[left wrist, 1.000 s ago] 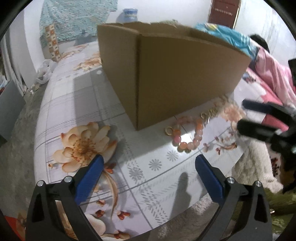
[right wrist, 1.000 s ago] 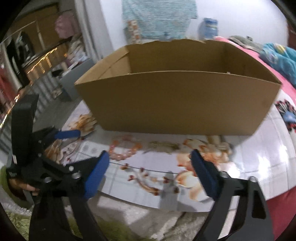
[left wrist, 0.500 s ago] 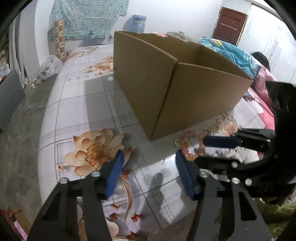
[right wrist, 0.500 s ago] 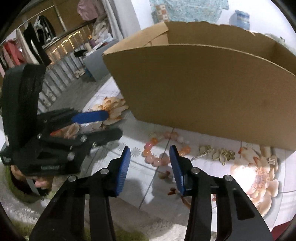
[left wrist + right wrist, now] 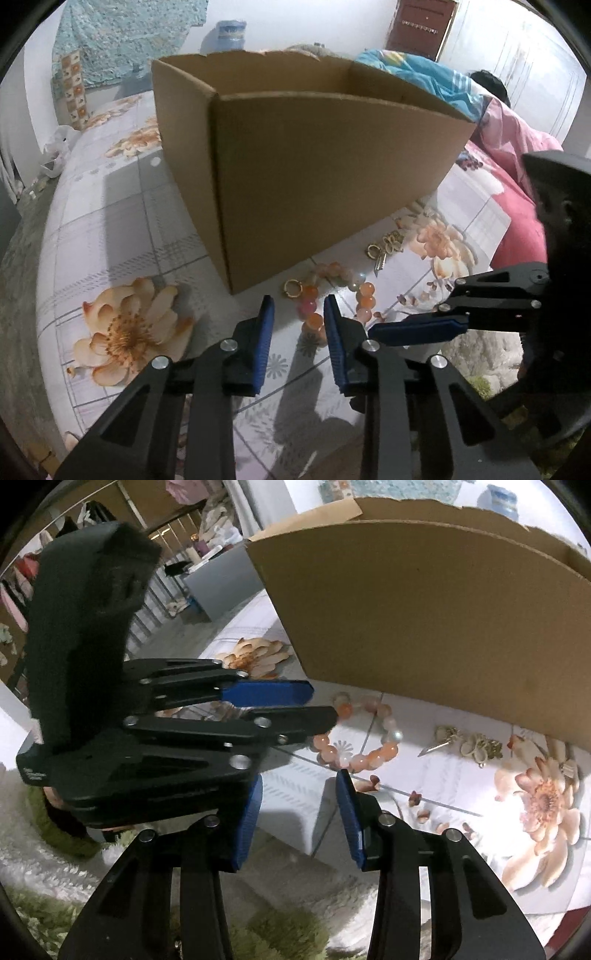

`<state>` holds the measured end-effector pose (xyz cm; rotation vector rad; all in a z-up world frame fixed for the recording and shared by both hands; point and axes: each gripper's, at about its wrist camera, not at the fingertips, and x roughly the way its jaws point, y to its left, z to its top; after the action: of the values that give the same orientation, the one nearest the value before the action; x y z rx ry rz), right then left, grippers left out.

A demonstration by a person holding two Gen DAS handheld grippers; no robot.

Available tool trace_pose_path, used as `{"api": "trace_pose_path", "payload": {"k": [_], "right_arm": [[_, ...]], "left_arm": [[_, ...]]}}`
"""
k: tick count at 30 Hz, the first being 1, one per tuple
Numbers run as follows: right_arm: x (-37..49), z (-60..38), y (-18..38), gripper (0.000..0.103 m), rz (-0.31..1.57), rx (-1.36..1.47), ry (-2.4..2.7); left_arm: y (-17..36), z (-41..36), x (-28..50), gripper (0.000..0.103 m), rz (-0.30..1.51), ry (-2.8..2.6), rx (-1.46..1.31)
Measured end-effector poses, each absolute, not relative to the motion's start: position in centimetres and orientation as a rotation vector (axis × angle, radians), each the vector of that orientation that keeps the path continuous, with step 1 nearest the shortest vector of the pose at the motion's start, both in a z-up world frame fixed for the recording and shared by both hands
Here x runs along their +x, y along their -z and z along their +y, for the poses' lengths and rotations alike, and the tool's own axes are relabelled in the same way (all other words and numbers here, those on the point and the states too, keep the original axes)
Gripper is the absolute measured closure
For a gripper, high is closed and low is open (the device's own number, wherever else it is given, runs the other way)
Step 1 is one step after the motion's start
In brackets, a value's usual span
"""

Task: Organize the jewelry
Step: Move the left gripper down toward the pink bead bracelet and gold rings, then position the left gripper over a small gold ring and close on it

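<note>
Your left claw (image 5: 298, 316) points down at the near end of the pink-and-orange bead bracelet (image 5: 334, 293), which lies flat on the flower-printed counter (image 5: 110, 221) just in front of the open cardboard box (image 5: 295, 155). Its jaws have just been closing and now stand narrow. The nearest beads show in the gap between the blue pads (image 5: 263, 343), but the pads do not press on them — nothing is held.

Your right claw (image 5: 299, 786) hangs over the counter's near edge, short of the bracelet's other side (image 5: 356, 731). Its jaws have come in from wide to a middling gap, with only bare counter between them. From this side you see your left claw (image 5: 321, 707) reaching across, its tips at the left rim of the bead loop.

A small gold ring (image 5: 292, 287) sits touching the bracelet beside the box corner. Further along the box wall lies a loose cluster of gold earrings (image 5: 386, 245) with a pointed silver pendant (image 5: 437, 745) — apart from the bracelet. You cannot tell whether anything is inside the box; its interior is hidden in both views. A green shaggy rug (image 5: 280, 930) lies below the counter edge.
</note>
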<state>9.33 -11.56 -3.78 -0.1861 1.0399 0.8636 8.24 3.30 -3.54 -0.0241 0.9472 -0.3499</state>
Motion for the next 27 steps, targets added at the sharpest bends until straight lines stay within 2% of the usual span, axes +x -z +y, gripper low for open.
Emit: {"api": "trace_pose_path", "payload": {"k": [8, 16, 22, 27], "right_arm": [[9.0, -14.9, 2.4, 0.063, 0.995, -0.175, -0.767], [9.8, -17.4, 2.3, 0.063, 0.991, -0.09, -0.694], [9.7, -17.3, 2.5, 0.063, 0.989, -0.077, -0.689], [10.0, -17.1, 2.6, 0.063, 0.987, -0.062, -0.683]], "left_arm": [[3.8, 2.3, 8.6, 0.076, 0.97, 0.336, 0.007], [4.0, 0.8, 7.5, 0.076, 0.949, 0.272, 0.159], [4.0, 1.6, 6.6, 0.088, 0.963, 0.277, 0.174], [3.9, 3.2, 6.5, 0.089, 0.974, 0.217, 0.188]]}}
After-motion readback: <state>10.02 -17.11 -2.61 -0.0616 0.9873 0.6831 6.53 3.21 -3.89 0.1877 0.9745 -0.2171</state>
